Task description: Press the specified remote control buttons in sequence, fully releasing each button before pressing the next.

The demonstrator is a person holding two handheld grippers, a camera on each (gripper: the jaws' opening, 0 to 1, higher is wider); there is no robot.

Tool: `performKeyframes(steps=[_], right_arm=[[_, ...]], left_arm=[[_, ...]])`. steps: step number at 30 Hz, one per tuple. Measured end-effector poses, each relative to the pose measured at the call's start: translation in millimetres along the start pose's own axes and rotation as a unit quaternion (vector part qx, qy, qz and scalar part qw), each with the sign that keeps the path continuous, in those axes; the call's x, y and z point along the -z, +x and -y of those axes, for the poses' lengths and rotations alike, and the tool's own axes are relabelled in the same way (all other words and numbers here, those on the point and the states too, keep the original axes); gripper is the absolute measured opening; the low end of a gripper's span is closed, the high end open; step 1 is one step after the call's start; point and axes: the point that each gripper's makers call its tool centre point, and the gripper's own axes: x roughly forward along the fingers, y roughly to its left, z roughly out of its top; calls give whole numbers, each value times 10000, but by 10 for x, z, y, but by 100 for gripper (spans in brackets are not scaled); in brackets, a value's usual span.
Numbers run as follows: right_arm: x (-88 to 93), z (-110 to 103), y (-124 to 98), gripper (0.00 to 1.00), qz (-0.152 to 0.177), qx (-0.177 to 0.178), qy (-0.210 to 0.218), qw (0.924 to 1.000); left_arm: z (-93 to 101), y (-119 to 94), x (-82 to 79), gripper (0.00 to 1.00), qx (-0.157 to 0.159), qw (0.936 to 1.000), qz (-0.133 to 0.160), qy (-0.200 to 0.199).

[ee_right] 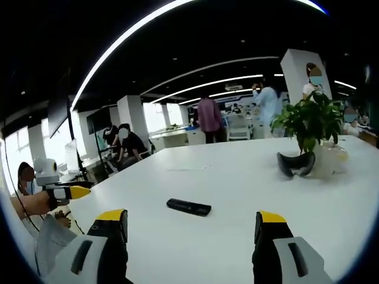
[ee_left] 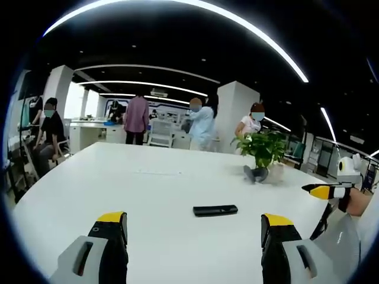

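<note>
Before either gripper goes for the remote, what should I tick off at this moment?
1. Remote in sight on the table: ok, seen in both views.
2. Left gripper open, holding nothing: ok.
3. Right gripper open, holding nothing: ok.
4. Way to the remote free: ok, bare table between the jaws and it.
5. Plant apart from the remote: ok, it stands farther back.
6. Which buttons face up: cannot tell, too small.

Remote control: slim black bar, lying flat on the white table, untouched. Sits lower centre of the left gripper view, near-horizontal; lower centre of the right gripper view, slightly slanted.
</note>
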Motion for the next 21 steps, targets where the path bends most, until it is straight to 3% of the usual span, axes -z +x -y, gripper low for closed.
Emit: performKeyframes(steps=[21], right_arm=[[42,15,-20,84,-4,-8,43,10000]], left_arm=[[1,-49,-15,97,-28,10000,26,-35]])
